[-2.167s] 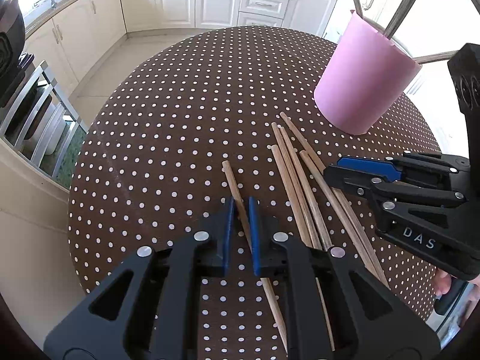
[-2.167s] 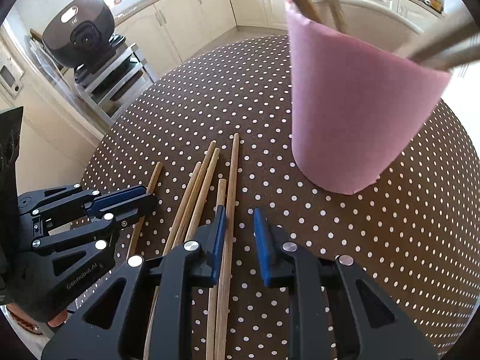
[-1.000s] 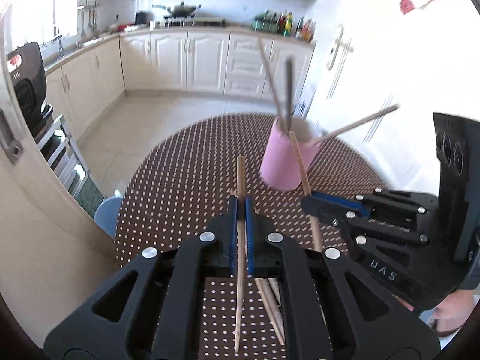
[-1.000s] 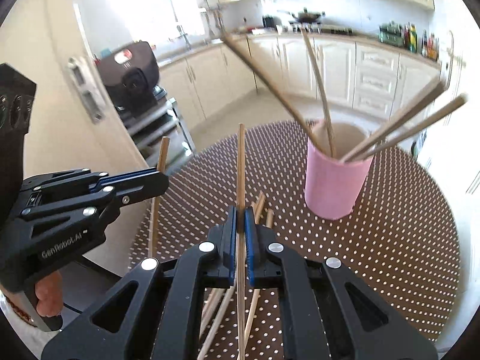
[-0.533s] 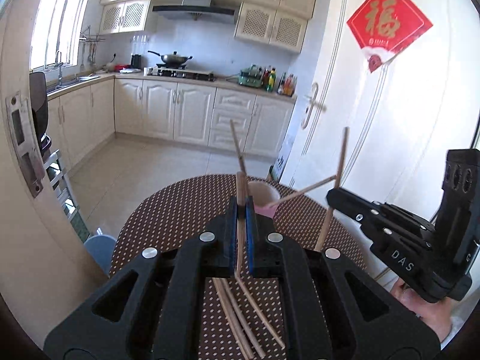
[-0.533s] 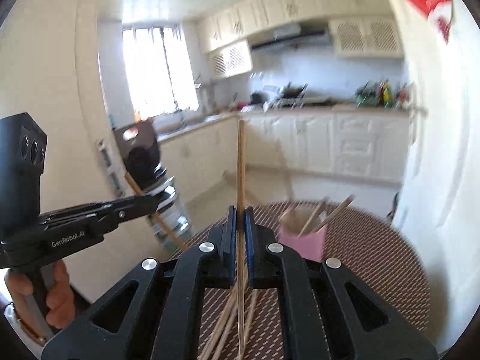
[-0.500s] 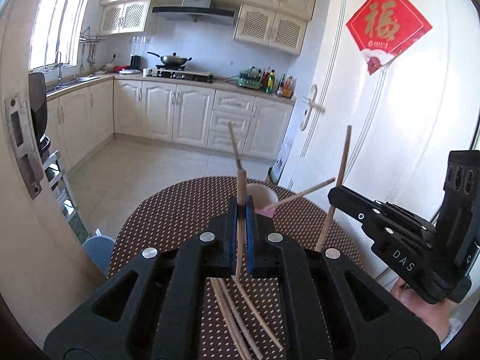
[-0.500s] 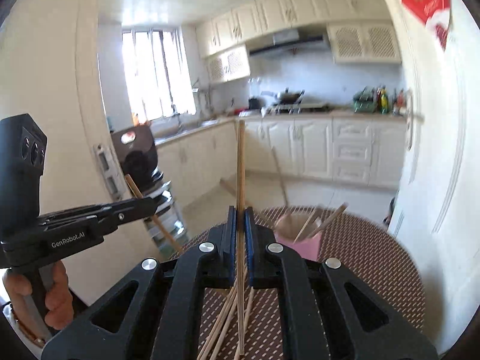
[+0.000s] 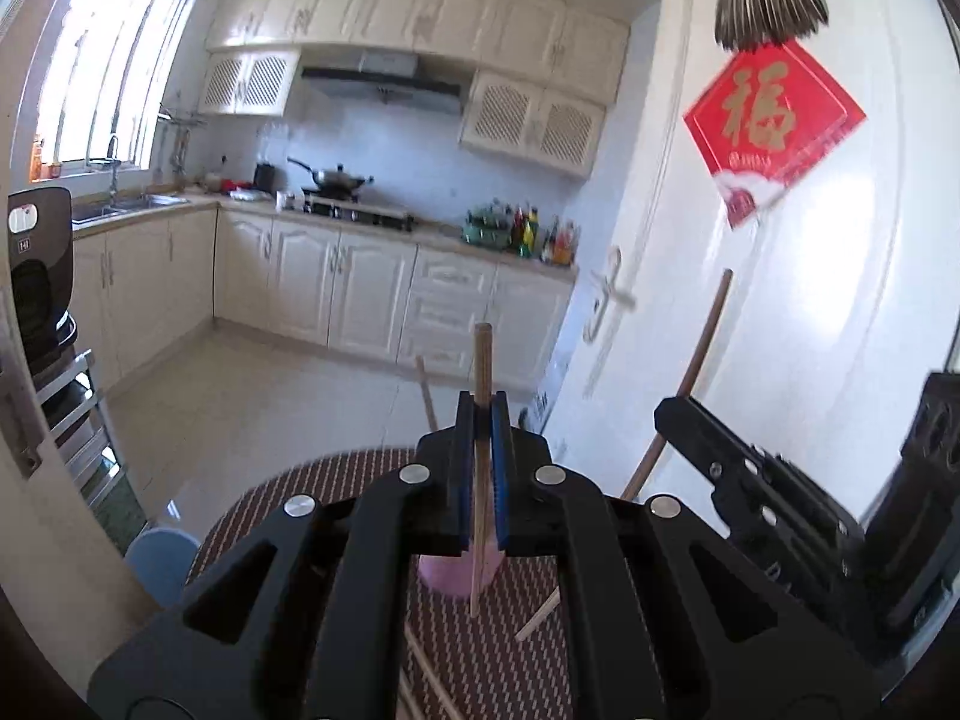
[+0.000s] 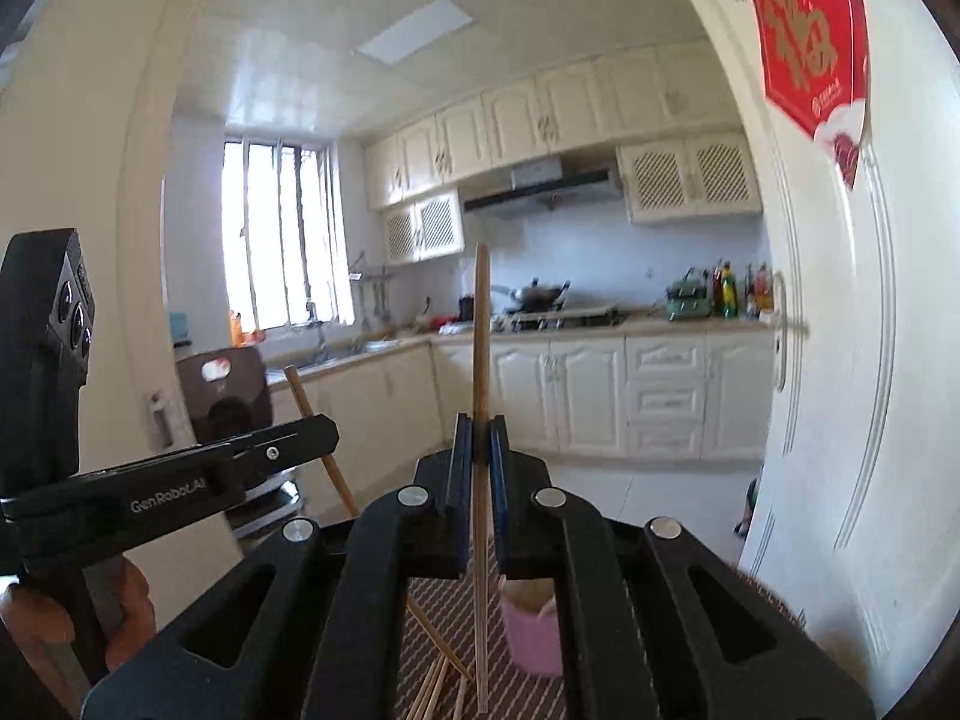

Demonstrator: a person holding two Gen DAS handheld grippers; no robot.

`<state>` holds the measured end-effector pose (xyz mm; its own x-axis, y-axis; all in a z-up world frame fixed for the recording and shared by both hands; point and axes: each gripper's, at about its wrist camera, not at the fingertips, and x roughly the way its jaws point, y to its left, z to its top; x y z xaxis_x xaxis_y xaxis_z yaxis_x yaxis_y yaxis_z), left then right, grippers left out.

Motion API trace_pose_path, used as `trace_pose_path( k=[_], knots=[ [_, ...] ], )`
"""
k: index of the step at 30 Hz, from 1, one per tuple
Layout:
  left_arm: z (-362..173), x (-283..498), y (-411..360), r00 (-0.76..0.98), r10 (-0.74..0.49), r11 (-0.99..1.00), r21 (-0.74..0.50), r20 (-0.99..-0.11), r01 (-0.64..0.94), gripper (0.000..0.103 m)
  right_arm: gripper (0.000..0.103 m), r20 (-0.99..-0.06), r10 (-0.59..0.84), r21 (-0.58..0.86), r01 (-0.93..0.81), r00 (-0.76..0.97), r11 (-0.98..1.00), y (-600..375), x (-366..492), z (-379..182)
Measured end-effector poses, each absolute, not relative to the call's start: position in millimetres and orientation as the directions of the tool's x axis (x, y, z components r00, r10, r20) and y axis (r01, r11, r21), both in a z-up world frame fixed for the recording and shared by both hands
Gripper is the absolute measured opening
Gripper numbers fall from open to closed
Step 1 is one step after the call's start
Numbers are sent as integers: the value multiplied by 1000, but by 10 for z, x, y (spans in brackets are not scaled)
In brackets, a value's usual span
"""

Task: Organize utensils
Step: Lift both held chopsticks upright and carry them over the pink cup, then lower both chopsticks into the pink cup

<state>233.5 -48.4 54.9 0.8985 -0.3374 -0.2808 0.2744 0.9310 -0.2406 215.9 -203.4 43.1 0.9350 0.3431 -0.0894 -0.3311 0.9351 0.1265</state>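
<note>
My left gripper (image 9: 480, 407) is shut on a wooden chopstick (image 9: 482, 354) held upright, high over the brown dotted table (image 9: 300, 492). The pink cup (image 9: 447, 576) shows below, partly hidden behind the jaws. My right gripper (image 10: 479, 423) is shut on a second upright chopstick (image 10: 480, 330), above and left of the pink cup (image 10: 531, 630), which holds several chopsticks. Each gripper appears in the other's view: the right gripper (image 9: 666, 414) with its chopstick (image 9: 699, 360), and the left gripper (image 10: 327, 429) with its chopstick (image 10: 309, 408). Loose chopsticks (image 10: 438, 684) lie on the table.
A white door with a red decoration (image 9: 774, 126) stands close on the right. A blue stool (image 9: 159, 552) sits left of the table. A black appliance on a rack (image 9: 36, 276) is at the far left, with kitchen cabinets (image 9: 360, 288) beyond. A hand (image 10: 120, 600) grips the left tool.
Both grippers have risen and tipped upward with their chopsticks. The table and pink cup have sunk to the bottom of both views. The jaws stayed shut.
</note>
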Motion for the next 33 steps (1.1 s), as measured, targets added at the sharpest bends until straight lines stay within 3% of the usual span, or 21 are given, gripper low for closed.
trace_pose_path(
  k=[9, 23, 33],
  knots=[
    [570, 2718, -611, 944, -272, 944, -240, -189, 224, 6, 4, -7, 273, 89, -271, 962, 959, -2033, 2509, 369],
    [157, 3083, -704, 924, -286, 949, -206, -254, 237, 6, 4, -36, 266, 90, -262, 963, 961, -2066, 2846, 165],
    [176, 3051, -761, 923, -281, 954, -176, -262, 241, 6, 4, -71, 284, 95, -277, 956, 956, -2096, 2904, 150]
  ],
)
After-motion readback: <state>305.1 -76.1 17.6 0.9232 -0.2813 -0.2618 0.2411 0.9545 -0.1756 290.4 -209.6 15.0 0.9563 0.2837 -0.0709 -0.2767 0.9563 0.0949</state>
